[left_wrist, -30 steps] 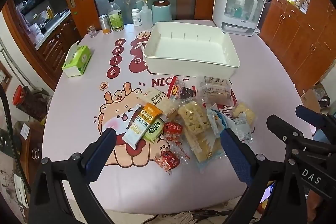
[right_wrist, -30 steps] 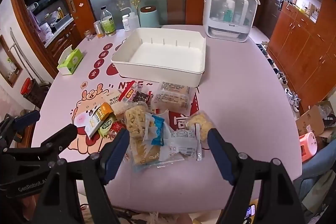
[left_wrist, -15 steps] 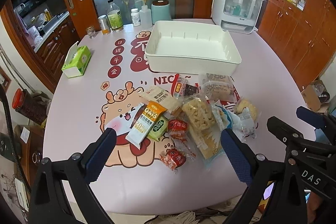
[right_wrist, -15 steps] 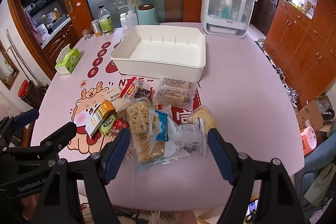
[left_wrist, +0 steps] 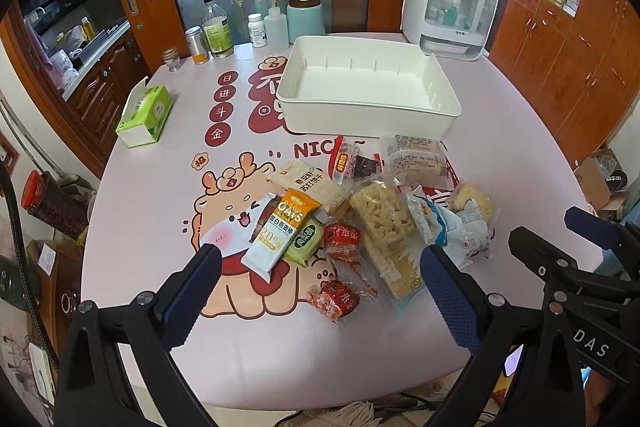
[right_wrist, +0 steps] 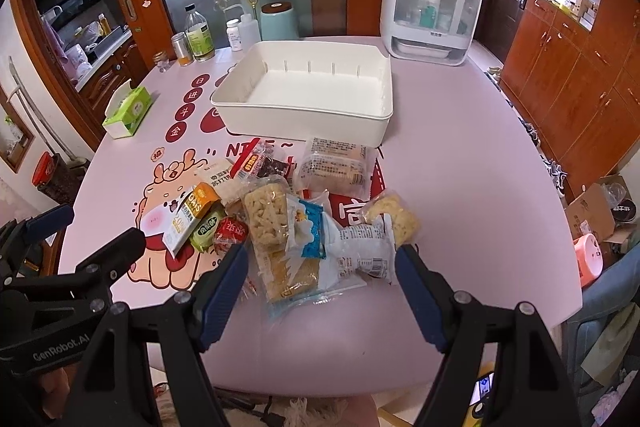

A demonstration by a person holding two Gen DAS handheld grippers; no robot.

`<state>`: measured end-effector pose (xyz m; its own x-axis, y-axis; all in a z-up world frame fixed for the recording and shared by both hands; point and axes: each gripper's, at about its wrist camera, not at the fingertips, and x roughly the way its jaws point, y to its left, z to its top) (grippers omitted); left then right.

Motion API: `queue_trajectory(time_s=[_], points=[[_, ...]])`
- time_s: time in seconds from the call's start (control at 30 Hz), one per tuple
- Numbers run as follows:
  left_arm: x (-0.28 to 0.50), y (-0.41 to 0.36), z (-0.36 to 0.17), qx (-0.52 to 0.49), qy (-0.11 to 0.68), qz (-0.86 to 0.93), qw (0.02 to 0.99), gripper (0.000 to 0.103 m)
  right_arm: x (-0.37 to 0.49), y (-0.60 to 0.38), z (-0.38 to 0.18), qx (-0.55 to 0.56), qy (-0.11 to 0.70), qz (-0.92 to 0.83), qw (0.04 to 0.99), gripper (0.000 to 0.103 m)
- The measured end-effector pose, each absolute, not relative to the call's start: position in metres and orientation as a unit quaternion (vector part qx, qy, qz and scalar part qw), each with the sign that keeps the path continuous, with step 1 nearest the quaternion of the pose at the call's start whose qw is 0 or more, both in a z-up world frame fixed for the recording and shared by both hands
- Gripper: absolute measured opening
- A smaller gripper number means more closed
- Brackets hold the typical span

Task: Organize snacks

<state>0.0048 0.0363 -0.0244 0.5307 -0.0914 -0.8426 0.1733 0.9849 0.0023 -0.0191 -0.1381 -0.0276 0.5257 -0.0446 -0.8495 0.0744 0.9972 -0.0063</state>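
Snacks (right_wrist: 280,223) lie heaped on the table (right_wrist: 460,187) near the empty white bin (right_wrist: 240,103), and I hold both grippers (left_wrist: 320,279) (right_wrist: 320,271) open and empty above them, so one grab might pinch two slippery, overlapping packets together.

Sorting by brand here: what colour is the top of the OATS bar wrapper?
Orange at the top, white below. The OATS bar shows best in the left wrist view.

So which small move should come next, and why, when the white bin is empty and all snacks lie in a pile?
Probably lower the right tongs onto the white and blue packet directly under them and close. Both tongs stand open and hold nothing, the white bin is empty, and that packet lies on top of the pile, nearest the right fingers.
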Motion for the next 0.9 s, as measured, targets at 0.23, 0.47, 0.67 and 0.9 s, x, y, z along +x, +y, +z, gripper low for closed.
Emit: queue_trajectory(time_s=[0.23,0.47,0.67,0.9], points=[[0.006,0.037,-0.028,0.044,0.479,-0.073,0.874,0.099,-0.019,-0.137,-0.029,0.014,0.485,-0.033,0.874,0.077],[0.012,0.039,-0.029,0.045,0.482,-0.073,0.872,0.099,-0.018,-0.137,-0.029,0.015,0.486,-0.034,0.873,0.077],[0.015,0.039,-0.028,0.047,0.482,-0.076,0.871,0.099,-0.018,-0.137,-0.028,0.016,0.486,-0.035,0.873,0.077],[0.018,0.044,-0.028,0.049,0.482,-0.091,0.87,0.099,-0.019,-0.132,-0.032,0.019,0.488,-0.047,0.871,0.077]])
